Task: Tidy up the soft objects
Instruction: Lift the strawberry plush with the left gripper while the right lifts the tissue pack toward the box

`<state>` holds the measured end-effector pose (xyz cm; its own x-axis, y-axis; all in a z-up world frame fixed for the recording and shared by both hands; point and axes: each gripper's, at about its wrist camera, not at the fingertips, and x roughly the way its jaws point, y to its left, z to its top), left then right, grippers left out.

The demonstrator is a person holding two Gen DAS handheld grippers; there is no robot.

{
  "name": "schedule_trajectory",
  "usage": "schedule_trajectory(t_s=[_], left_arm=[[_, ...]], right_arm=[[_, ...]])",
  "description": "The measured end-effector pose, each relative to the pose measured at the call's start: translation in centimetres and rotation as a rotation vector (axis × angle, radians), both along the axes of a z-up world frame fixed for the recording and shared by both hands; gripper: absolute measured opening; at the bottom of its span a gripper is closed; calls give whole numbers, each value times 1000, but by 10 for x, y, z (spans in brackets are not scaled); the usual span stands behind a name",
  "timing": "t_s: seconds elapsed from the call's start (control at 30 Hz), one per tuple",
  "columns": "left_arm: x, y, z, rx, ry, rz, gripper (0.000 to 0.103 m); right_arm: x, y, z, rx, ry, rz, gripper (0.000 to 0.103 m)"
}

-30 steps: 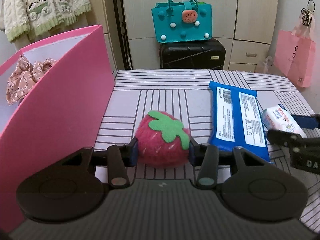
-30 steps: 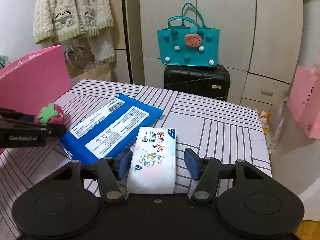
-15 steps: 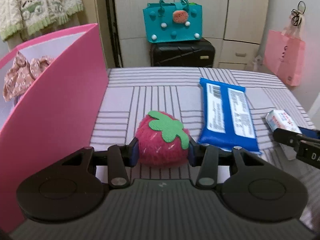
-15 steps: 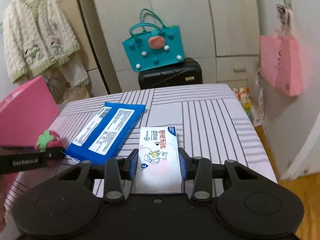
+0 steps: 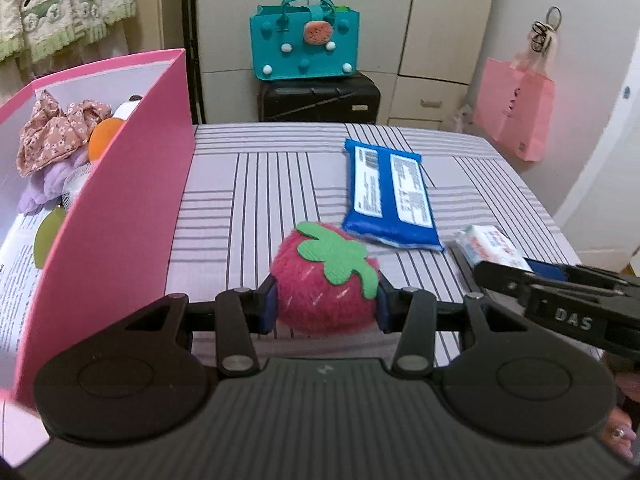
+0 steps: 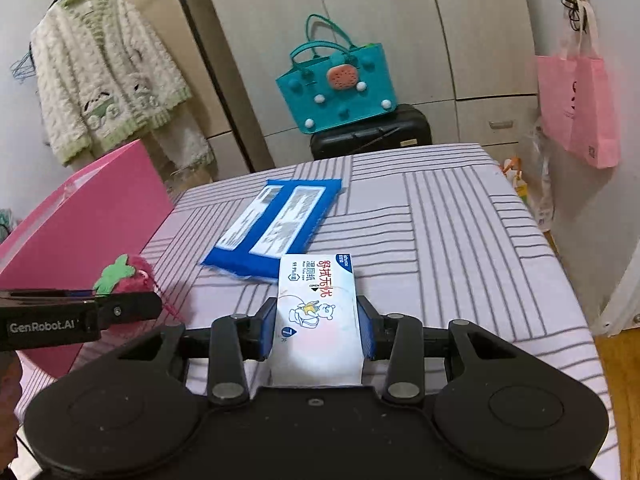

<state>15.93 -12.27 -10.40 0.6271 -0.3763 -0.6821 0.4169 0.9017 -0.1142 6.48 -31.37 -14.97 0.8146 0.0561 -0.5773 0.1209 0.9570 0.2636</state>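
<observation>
The plush strawberry [image 5: 326, 276] sits squeezed between the two blue pads of the left tool [image 5: 325, 306], which is closed on its sides, the green felt leaf facing up; whether it touches the striped worktop [image 5: 260, 184] or is carried just above it cannot be told. The small white tissue pack [image 6: 318, 316] is clamped the same way in the right tool [image 6: 318, 326], its fingers pressed against both long edges, printed face up. Ahead of both tools, between them, a blue wet-wipe pack [image 5: 390, 194] lies flat on the worktop, just beyond the far end of the tissue pack. To the left of the left tool stands an open pink box [image 5: 132, 184], its near wall just beside the strawberry; inside lie a floral cloth [image 5: 52, 136], a lilac soft item [image 5: 48, 184] and an orange ball [image 5: 105, 136]. Far ahead, past the worktop's edge, a teal bag [image 5: 304, 48] rests on a black suitcase [image 5: 320, 98].
</observation>
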Motion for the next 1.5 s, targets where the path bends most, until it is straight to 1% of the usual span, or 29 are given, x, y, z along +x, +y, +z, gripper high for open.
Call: schedule_trajectory(t_s=[0.17,0.2,0.3,0.33,0.47,0.57,0.67,0.73,0.83,1.03,1.17,1.27,1.4,1.5], left_arm=[[-14,8,6,-18,27,-48,44],[-17,10,7,-25,29,-60,44],[-27,15,13,-39,32,-102,44],[-32,17,15,-41,32,-117,44],[-46,26,22,-32,36,-161,44],[-50,36,27,-34,54,-182,44],[-52,47,36,-25,72,-215,44],[-54,54,44,-9,73,-239,44],[-55,64,56,26,67,-249,44],[-59,83,77,76,66,-277,44],[-62,95,92,84,76,-306,44],[-64,105,101,92,70,-309,44],[-63,121,112,91,63,-290,44],[-60,133,119,81,46,-278,44]], right_arm=[[-13,10,7,15,-11,37,45],[-17,11,8,36,-19,51,45],[-26,15,11,119,-34,143,45],[-28,18,12,124,-33,160,45],[-34,28,21,99,-21,230,45],[-39,31,28,93,-6,292,45],[-42,31,34,87,30,357,45],[-42,32,41,80,52,392,45],[-41,38,52,54,75,436,45],[-32,54,74,45,124,520,45],[-29,69,95,2,129,568,45],[-24,80,108,-12,147,610,45],[-14,93,118,-33,176,629,45],[-8,102,126,-48,169,637,45]])
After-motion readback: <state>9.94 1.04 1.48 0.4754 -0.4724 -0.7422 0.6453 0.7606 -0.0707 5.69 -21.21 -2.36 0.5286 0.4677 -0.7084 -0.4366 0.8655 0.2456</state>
